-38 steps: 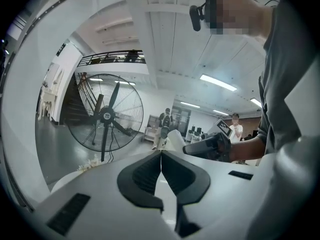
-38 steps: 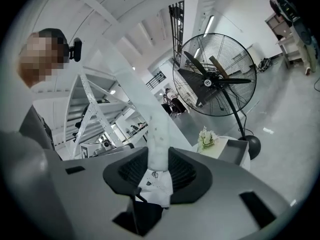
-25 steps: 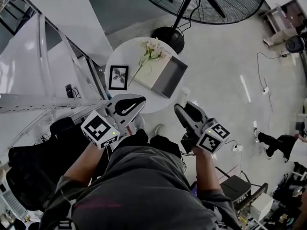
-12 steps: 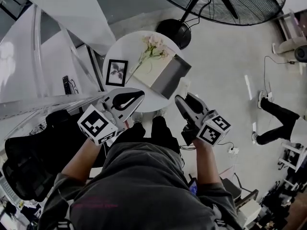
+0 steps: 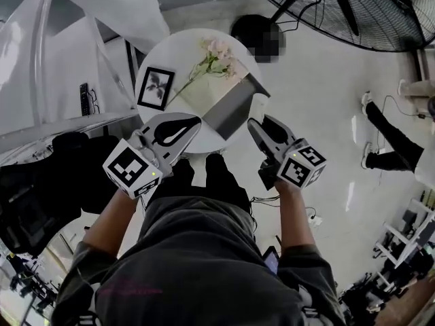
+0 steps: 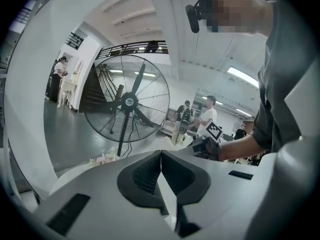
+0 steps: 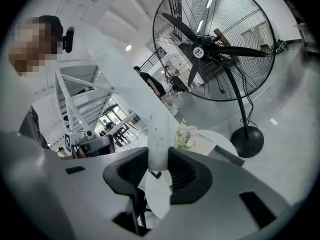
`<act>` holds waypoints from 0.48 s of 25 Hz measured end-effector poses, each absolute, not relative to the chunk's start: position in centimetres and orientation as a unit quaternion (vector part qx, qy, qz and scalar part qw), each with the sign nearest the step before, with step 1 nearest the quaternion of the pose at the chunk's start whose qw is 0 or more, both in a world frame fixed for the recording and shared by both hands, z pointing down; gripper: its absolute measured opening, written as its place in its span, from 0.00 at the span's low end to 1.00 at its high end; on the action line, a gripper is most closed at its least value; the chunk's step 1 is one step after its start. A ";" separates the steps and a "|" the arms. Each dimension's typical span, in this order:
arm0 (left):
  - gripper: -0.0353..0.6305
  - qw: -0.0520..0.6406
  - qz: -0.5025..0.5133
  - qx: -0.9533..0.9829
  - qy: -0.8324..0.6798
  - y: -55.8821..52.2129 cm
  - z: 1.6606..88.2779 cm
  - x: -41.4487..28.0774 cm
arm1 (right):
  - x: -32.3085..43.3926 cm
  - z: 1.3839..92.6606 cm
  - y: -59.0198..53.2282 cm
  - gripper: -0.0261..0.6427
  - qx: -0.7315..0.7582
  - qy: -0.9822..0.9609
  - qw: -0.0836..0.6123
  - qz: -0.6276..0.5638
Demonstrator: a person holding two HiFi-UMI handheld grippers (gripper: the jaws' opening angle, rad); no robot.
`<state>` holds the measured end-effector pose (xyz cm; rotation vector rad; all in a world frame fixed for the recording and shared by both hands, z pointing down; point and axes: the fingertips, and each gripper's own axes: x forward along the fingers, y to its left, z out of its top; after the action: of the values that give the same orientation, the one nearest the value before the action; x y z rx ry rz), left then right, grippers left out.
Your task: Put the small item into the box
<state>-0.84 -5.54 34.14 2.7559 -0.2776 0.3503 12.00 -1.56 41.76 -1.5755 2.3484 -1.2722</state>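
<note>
closer now, the left claw (image 5: 193, 121) and right claw (image 5: 261, 125) hang by the round white table (image 5: 180, 51). left is closed and empty, right is open and empty. the small black-framed picture (image 5: 155, 88), likely the item, lies untouched near the grey open box (image 5: 230, 107). still the reaching step; next, lower a claw and pinch it.

Grey tee (image 5: 197, 250) (b/w marker cubes (image 5: 130, 172))

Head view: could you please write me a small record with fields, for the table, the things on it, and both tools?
table: round, white
on it: picture frame, flowers, open box
left tool: jaws together, nothing held, over the table's near edge
right tool: jaws apart, nothing clearly held, by the table's near edge, close to the box
</note>
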 end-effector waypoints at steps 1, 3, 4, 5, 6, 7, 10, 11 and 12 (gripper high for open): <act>0.08 0.176 0.126 0.971 -0.103 -5.7 34.6 -0.6 | 12.4 42.5 -1.9 0.23 -0.504 0.758 0.015 -0.413; 0.08 0.183 0.131 0.967 -0.115 -6.1 35.5 0.1 | 13.5 44.0 -2.7 0.23 -0.495 0.760 0.003 -0.420; 0.08 0.187 0.134 0.966 -0.122 -6.3 35.9 0.4 | 13.9 44.7 -3.1 0.23 -0.490 0.761 -0.004 -0.424; 0.08 0.190 0.136 0.964 -0.129 -6.6 36.3 0.7 | 14.3 45.4 -3.4 0.23 -0.485 0.763 -0.010 -0.428; 0.08 0.194 0.138 0.962 -0.136 -6.7 36.6 0.9 | 14.6 46.1 -3.8 0.23 -0.480 0.764 -0.017 -0.431; 0.08 0.196 0.140 0.960 -0.141 -6.9 37.0 1.1 | 14.9 46.8 -4.1 0.23 -0.474 0.766 -0.024 -0.434; 0.08 0.201 0.142 0.957 -0.156 -7.3 38.0 1.3 | 15.2 48.9 -4.8 0.23 -0.461 0.770 -0.044 -0.438; 0.08 0.203 0.143 0.955 -0.161 -7.3 38.3 1.4 | 15.3 49.5 -5.0 0.23 -0.457 0.772 -0.051 -0.439; 0.08 0.205 0.143 0.954 -0.165 -7.3 38.6 1.4 | 15.4 50.2 -5.2 0.23 -0.454 0.773 -0.060 -0.439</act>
<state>1.37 -7.34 38.62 2.6595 -0.4598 0.3999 15.39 -5.16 50.20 -1.4827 2.5256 -1.4342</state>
